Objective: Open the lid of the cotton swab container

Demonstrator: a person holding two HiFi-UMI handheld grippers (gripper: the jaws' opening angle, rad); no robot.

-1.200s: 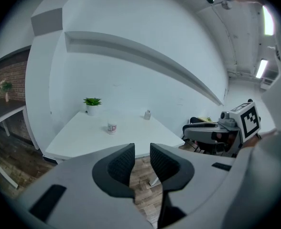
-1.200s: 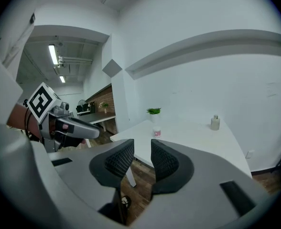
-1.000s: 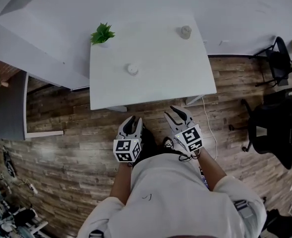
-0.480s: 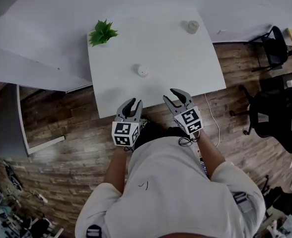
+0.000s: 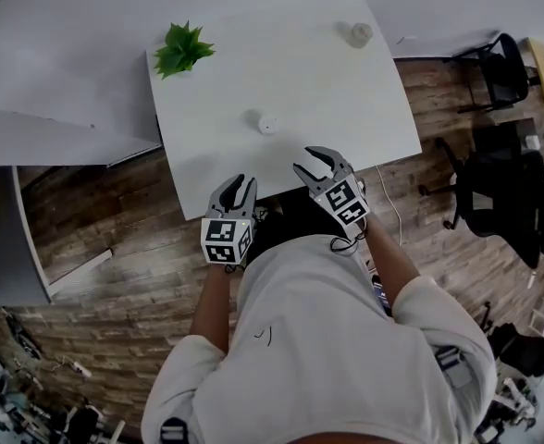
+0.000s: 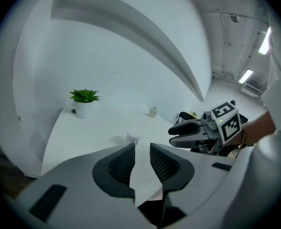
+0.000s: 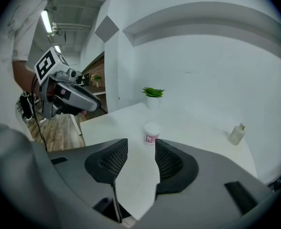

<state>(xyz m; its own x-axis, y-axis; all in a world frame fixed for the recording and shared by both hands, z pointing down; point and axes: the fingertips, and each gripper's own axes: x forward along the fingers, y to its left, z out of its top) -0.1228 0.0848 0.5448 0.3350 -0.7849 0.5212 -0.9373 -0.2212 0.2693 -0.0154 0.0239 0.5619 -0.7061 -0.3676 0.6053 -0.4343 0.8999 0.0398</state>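
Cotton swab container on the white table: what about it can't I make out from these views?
- Small white round cotton swab container: how its top opens is too small to see in every view.
- Its pink label: right gripper view, print too small to read.
- Its base: left gripper view, hidden behind the left gripper's jaw.

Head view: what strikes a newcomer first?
A white table holds a green plant at its far left corner, a small bottle far right and the cotton swab container near the middle. The left gripper and right gripper hover at its near edge, open and empty; the right's jaws have just been opening.
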